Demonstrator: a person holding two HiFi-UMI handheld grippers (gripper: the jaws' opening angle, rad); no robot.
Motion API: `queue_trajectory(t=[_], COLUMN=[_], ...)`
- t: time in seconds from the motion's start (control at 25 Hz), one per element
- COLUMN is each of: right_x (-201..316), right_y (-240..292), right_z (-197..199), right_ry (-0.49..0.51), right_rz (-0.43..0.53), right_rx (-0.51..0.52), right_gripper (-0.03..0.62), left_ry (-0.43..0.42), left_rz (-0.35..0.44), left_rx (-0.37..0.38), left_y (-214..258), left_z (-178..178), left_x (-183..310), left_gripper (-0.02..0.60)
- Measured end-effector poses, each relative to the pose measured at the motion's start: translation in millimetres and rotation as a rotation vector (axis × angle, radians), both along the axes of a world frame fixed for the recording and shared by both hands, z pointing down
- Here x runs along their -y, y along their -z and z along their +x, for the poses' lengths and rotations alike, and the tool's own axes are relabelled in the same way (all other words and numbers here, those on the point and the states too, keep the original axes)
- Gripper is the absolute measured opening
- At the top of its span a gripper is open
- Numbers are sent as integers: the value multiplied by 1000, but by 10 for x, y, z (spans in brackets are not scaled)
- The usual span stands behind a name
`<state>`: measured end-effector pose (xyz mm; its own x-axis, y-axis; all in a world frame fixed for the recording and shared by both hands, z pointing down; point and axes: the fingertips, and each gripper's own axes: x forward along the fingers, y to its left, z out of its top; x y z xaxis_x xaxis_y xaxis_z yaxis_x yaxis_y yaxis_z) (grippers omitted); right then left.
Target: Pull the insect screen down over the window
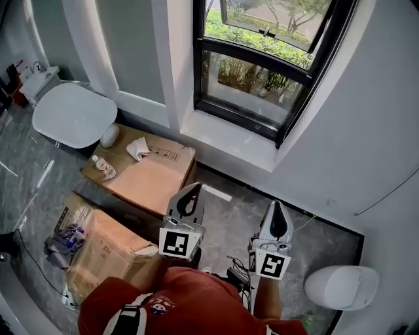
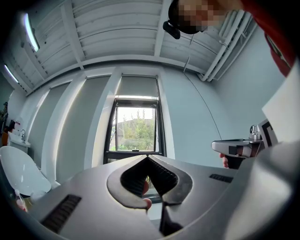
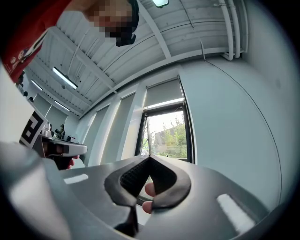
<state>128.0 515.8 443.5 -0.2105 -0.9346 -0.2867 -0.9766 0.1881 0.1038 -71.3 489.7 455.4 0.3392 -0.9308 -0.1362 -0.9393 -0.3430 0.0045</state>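
Left gripper (image 1: 194, 187), right gripper (image 1: 275, 205): jaws pressed together, empty, well short of window (image 1: 262, 72). Insect screen (image 2: 137, 97) seemingly rolled at frame top. Risk: you arrive with jaws unopened, knock pull bar; cardboard boxes (image 1: 147, 176) near your feet.

Window (image 1: 254, 84) (image 2: 136, 129) (image 3: 166, 133): tall, narrow, black-framed, set in a white wall recess above a white sill. The upper sash (image 1: 278, 16) is swung open, with a dark handle on its bottom rail. The lower pane is closed. Both glass and opening show green trees and shrubs, sharp and unveiled.
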Motion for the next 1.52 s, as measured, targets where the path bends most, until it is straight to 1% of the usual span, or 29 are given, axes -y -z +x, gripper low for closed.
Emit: queue_trajectory(t=[0.16,0.36,0.6,0.76,0.96,1.12,1.36,1.52], right_x=[423,963,1522,1847,2092,2211,2376,2576], right_y=[26,124,151,140,102,99,62,-2], right_z=[-99,-304,-454,-560,-724,-764,-675,-622], right_ry=[-11,-16,-24,-26,-32,-42,-53,-50], right_rz=[7,17,12,4,6,9,16,17], right_rx=[-15,-49,-38,-31,-28,-29,-18,-6], right_gripper=[9,9,9,9,9,9,9,9], left_ry=[-18,-9,-7,-10,-24,-32,-47,-40], left_rz=[10,19,9,7,-2,-1,-2,-4], left_rx=[-16,-36,-3,6,13,2,6,9], left_y=[-23,26,4,15,-56,-64,-114,-156], left_z=[-84,-304,-467,-568,-688,-732,-642,-610], left_x=[417,956,1507,1804,2053,2208,2389,2560], left_gripper=[5,5,5,5,5,5,5,5])
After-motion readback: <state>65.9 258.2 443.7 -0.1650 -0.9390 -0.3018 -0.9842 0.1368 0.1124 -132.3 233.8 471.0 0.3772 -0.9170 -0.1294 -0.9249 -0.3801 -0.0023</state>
